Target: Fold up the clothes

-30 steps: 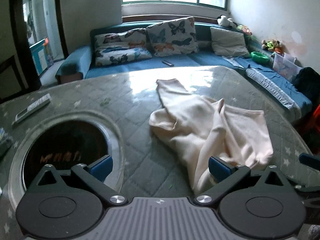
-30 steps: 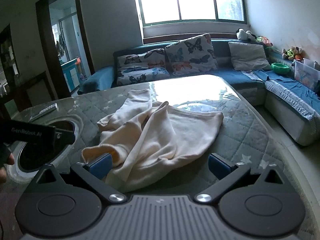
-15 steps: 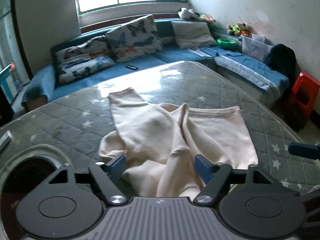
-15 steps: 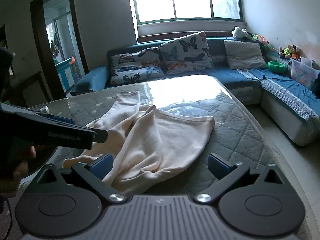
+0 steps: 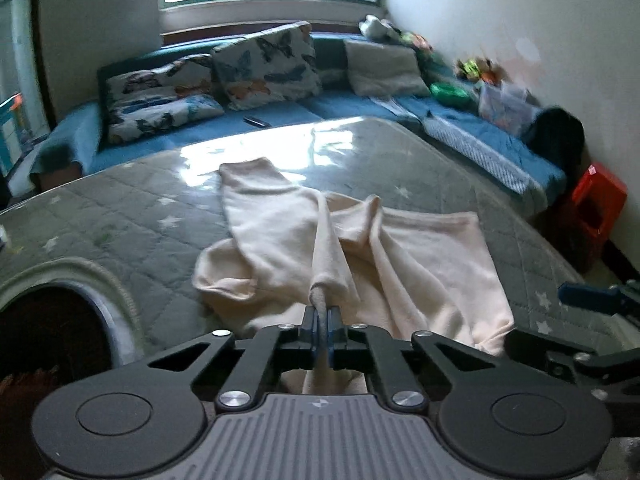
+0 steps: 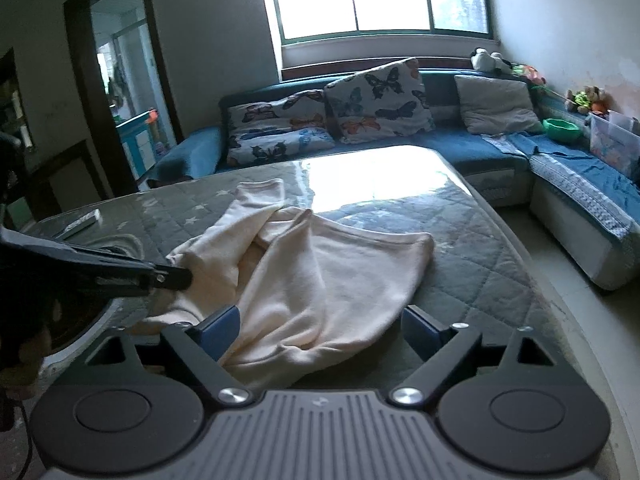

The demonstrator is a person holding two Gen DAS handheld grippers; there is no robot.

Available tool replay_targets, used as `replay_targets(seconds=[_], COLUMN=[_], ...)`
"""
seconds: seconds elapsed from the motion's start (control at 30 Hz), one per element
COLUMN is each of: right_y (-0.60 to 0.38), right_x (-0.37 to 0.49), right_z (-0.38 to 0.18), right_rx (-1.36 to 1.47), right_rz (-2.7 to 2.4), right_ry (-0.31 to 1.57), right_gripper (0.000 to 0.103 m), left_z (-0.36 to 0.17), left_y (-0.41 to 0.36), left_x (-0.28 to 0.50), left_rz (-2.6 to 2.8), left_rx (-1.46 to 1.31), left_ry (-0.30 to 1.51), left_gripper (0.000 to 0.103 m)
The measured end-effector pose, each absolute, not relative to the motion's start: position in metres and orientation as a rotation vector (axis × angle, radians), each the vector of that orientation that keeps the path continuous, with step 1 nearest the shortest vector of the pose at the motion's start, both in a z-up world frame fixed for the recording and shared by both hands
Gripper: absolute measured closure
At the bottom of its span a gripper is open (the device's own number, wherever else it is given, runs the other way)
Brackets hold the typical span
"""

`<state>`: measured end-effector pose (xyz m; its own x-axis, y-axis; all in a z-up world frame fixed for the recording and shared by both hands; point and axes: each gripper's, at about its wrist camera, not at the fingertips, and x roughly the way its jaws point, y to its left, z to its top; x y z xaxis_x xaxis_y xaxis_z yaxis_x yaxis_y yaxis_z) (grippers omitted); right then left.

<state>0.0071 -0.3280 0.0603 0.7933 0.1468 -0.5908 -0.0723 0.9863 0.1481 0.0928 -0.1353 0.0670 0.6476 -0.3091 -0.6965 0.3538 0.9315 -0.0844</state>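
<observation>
A cream garment [image 5: 360,248] lies crumpled on the grey quilted table [image 5: 140,208]. My left gripper [image 5: 321,326] is shut on a pinched fold at the garment's near edge. In the right wrist view the garment [image 6: 320,272] spreads across the table middle, and the left gripper [image 6: 176,276] shows at its left edge. My right gripper [image 6: 320,326] is open, its fingers either side of the garment's near hem, not holding it. The right gripper's blue fingertip [image 5: 580,294] shows at the right of the left wrist view.
A round dark opening [image 5: 52,328] is set in the table at the left. A remote [image 6: 82,220] lies on the table's far left. A blue sofa [image 6: 460,144] with butterfly cushions runs behind and to the right. A red stool [image 5: 596,200] stands at the right.
My left gripper has moved onto the garment's near edge and shut on a fold of it. My right gripper has come closer to the near hem and stays open.
</observation>
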Motion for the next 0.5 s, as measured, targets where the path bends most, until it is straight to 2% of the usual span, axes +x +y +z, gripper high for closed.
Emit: replay_targets(seconds=[0.2, 0.5], right_y=[-0.312, -0.284], right_x=[0.015, 0.038], right_z=[0.061, 0.044], right_rx=[0.093, 0.048], right_rz=[0.179, 0.250], right_ry=[0.653, 0.722], right_gripper=[0.021, 0.040], left_z=[0.084, 0.089], left_y=[-0.097, -0.064], left_x=[0.068, 0.051], left_rz=[-0.306, -0.273], left_rx=[0.003, -0.014], left_ry=[0.739, 0.762], left_gripper=[0.100, 0.098])
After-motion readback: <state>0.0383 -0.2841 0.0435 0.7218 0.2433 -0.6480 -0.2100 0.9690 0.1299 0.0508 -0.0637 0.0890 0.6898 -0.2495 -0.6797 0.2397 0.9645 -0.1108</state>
